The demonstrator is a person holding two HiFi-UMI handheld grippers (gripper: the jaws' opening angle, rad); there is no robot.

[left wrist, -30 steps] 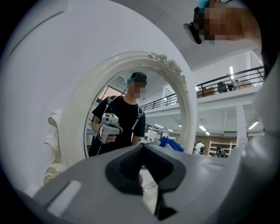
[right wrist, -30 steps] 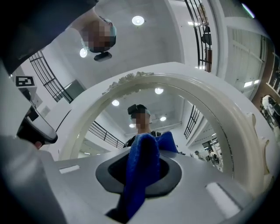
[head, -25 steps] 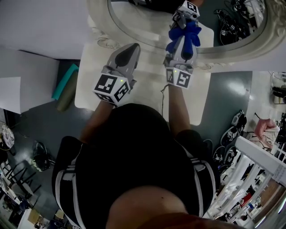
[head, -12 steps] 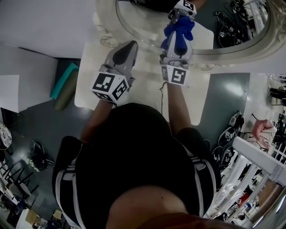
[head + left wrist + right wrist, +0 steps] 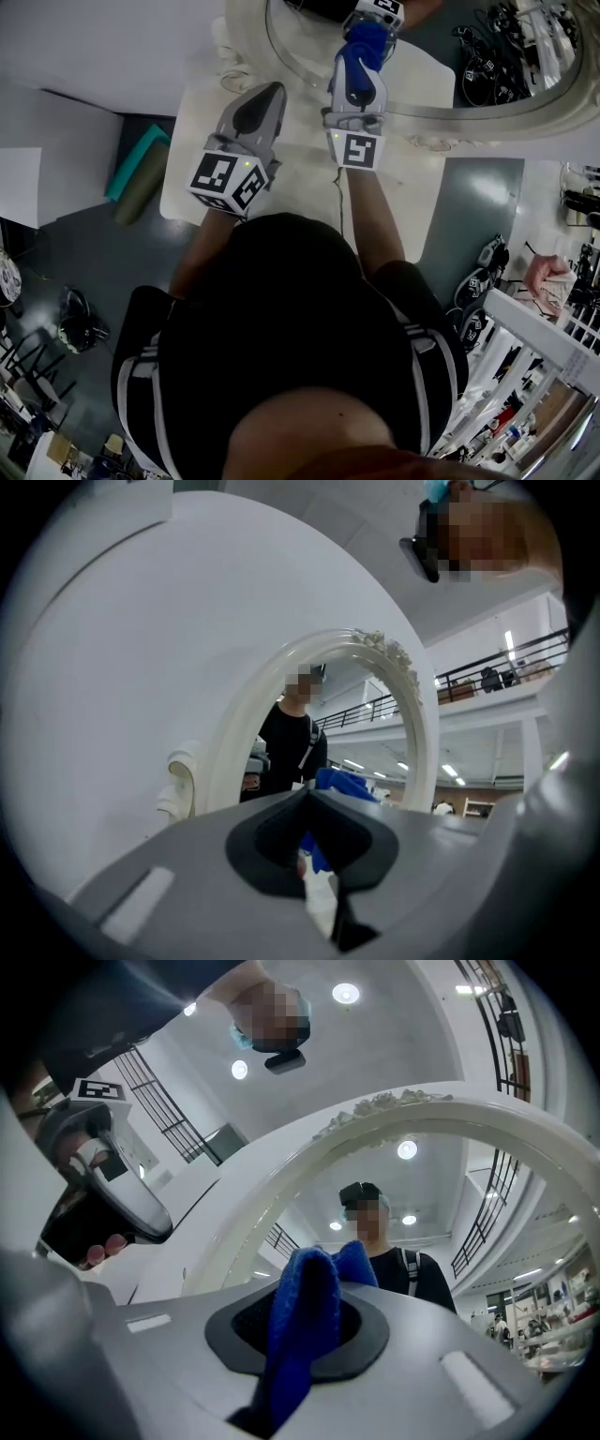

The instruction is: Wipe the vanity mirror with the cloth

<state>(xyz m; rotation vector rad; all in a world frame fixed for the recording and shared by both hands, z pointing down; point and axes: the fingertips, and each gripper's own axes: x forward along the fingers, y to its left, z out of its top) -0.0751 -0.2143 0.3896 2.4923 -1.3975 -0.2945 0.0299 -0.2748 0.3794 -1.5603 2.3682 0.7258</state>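
The vanity mirror (image 5: 441,47) stands at the back of the white table (image 5: 192,187) in a cream ornate oval frame (image 5: 487,108). My right gripper (image 5: 358,80) is shut on the blue cloth (image 5: 364,42), and the cloth lies against the lower left of the glass. The right gripper view shows the cloth (image 5: 305,1321) bunched between the jaws, under the frame's arc (image 5: 375,1115). My left gripper (image 5: 263,98) hovers over the table, left of the right one. It is shut with nothing in it. Beyond its jaws in the left gripper view stands the frame (image 5: 417,728).
Left of the table, a teal rolled mat (image 5: 141,173) lies on the dark floor. Shoes (image 5: 487,281) and a white rail (image 5: 539,342) are at the right. A thin cord (image 5: 340,202) runs over the table under my right arm.
The right gripper has slid the blue cloth leftward along the lower part of the mirror. The left gripper has stayed almost where it was.
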